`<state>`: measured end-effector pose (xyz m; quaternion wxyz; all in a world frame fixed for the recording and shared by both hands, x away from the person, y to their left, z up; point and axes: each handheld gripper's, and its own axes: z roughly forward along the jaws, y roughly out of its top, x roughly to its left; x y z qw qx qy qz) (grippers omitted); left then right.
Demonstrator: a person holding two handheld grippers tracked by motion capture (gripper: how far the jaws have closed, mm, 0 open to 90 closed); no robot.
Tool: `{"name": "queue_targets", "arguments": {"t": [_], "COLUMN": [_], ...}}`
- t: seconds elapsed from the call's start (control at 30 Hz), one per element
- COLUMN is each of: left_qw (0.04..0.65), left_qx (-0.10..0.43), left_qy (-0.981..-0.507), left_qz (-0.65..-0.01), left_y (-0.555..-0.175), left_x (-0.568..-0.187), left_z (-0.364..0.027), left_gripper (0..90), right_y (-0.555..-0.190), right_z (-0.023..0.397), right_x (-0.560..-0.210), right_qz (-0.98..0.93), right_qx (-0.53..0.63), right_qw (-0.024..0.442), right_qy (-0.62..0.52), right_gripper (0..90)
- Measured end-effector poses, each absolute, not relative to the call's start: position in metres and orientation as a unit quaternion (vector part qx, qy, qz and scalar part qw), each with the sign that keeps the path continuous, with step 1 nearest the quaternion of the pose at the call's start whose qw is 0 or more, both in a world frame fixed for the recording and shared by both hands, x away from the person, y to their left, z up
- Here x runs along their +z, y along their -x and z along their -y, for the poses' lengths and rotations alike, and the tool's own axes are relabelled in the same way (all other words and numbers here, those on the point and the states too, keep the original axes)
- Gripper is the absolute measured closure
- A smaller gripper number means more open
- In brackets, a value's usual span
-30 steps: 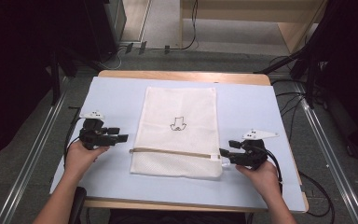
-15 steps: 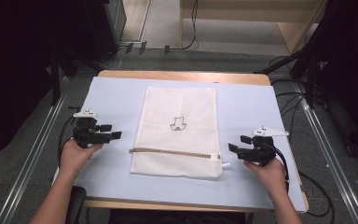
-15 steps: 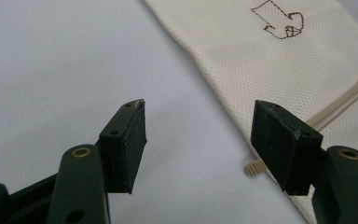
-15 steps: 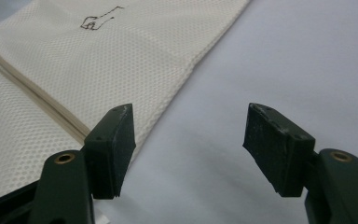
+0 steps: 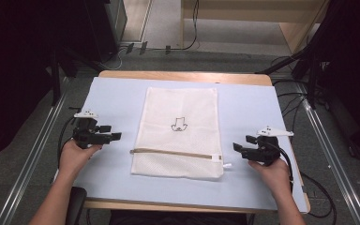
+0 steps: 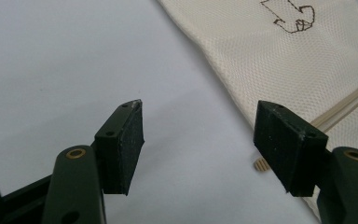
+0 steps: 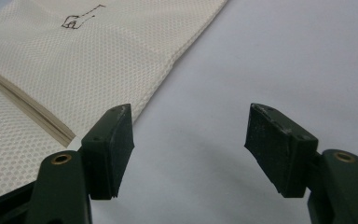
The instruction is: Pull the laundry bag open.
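- Two claws are flanking a cream mesh laundry bag with a tan zipper (image 5: 178, 133), which is lying flat and lengthwise in the middle of the pale blue table (image 5: 112, 98), its small black printed emblem (image 5: 179, 124) facing up.
- Left claw (image 5: 117, 136) is hovering just off the bag's left edge with its jaws spread wide and nothing between them; they have just been opening, and in the left gripper view the bare table is showing between the pads (image 6: 126, 140).
- Right claw (image 5: 236, 146) is sitting just beside the zipper's white pull tab (image 5: 226, 165), likewise spread and empty after just opening.
- Judging from this, the bag looks laid out and released, so the step in hand seems to be a fresh grasp on it or a retreat from it.
- For a clean grasp, each claw should be coming in low and level with the table, sliding one pad under the mesh edge rather than pressing down on it.
- Both sides should be pinching at matching points near the zipper line (image 7: 23, 100), so the thin fabric is lifting evenly without bunching or skewing.
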<state>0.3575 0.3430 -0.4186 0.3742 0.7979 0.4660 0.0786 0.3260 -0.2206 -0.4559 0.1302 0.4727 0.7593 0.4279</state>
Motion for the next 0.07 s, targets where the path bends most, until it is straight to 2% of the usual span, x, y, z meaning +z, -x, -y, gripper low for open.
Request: {"name": "queue_targets", "arguments": {"t": [0.07], "left_qw": [0.376], "left_qx": [0.076], "left_qy": [-0.797], "left_qz": [-0.467], "left_y": [-0.3573], "left_x": [-0.4186], "left_z": [-0.3437], "left_gripper": [34.0], "right_y": [-0.3259], "right_z": [0.2212], "right_x": [-0.4558], "right_qz": [-0.758], "right_qx": [0.429], "right_qw": [0.13], "right_qy": [-0.474], "right_gripper": [32.5]}}
